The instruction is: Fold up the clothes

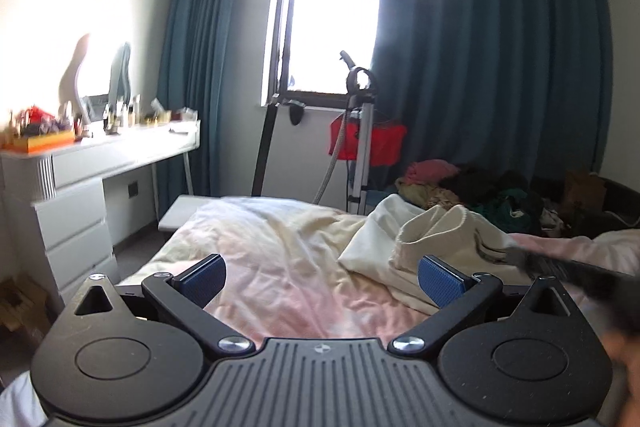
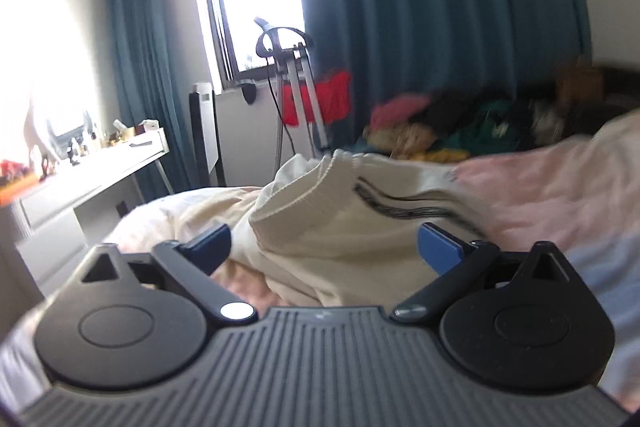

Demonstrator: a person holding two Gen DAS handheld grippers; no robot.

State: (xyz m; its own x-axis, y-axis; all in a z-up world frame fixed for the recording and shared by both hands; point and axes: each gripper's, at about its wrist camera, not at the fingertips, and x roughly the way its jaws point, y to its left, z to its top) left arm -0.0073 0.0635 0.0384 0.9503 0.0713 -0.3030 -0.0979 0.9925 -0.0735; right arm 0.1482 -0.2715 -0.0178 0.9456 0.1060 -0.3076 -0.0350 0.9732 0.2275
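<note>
A: Where is the garment we are meant to fold?

B: The cream sweater [image 2: 344,227] lies crumpled on the bed [image 1: 280,259], on the pink-and-cream cover, toward the bed's right side as the left wrist camera sees it. Its ribbed hem stands up in a loose roll, and a dark striped band runs across the body.

A: Does either claw have it?

B: No. The left gripper [image 1: 322,279] has its jaws spread wide with only bed cover between them; its right pad sits just in front of the sweater's near edge, though I cannot tell whether it touches. The right gripper [image 2: 324,247] is also spread wide, with the sweater bunched between the blue pads but nothing pinched.

A: So which step is this?

B: I judge it the very start: approaching the sweater for a first grasp, nothing laid flat yet. The right view is smeared, so the fabric edges there are only a fair guess.

A: What does the next move call for?

B: Each claw probably needs a single layer at the hem or shoulders, well apart, so the sweater can be lifted and spread flat toward the clear left part of the bed. The pile of clothes [image 1: 480,191] at the far right edge should stay out of it.
</note>
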